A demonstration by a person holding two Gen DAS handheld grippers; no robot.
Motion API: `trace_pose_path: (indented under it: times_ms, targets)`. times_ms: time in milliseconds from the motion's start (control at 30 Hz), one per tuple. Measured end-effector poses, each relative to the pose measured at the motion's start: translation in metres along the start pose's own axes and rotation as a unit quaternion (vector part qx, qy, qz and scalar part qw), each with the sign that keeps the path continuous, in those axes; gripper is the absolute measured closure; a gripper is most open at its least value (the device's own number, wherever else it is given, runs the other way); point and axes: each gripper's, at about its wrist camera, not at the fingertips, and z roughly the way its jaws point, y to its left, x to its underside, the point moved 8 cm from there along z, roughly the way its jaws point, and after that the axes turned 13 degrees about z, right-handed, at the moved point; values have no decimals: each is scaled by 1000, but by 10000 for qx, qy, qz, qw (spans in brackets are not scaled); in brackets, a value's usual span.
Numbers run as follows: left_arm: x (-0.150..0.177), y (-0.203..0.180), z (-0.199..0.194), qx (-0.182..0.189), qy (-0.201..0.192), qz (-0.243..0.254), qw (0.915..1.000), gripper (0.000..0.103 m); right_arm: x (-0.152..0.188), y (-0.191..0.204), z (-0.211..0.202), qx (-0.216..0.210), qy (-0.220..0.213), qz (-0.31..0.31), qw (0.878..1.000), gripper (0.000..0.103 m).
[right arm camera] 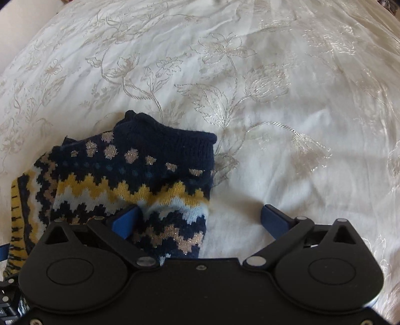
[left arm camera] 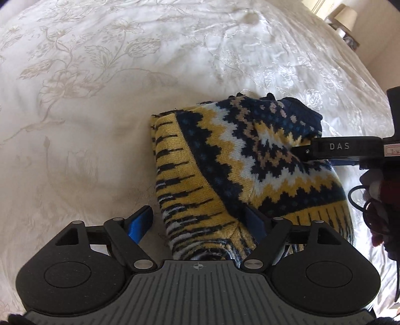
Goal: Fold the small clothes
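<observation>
A small knitted sweater in navy, yellow and white zigzag lies folded on the white bedspread. My left gripper is open, its blue fingers astride the sweater's near left edge. My right gripper is open too, its left finger resting on the sweater and its right finger on bare bedspread. The right gripper also shows in the left wrist view, reaching in from the right over the sweater's collar end.
The embroidered white bedspread spreads in all directions around the sweater. A lamp and small items stand at the far right beyond the bed. A cable hangs at the right edge.
</observation>
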Motion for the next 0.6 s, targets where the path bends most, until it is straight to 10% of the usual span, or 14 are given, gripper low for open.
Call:
trace_pose_path:
  times_ms: [600]
  targets:
    - [12,3,-9,368,-176,806,9959,23,102,-31,-64,314,-705,610,9951,1]
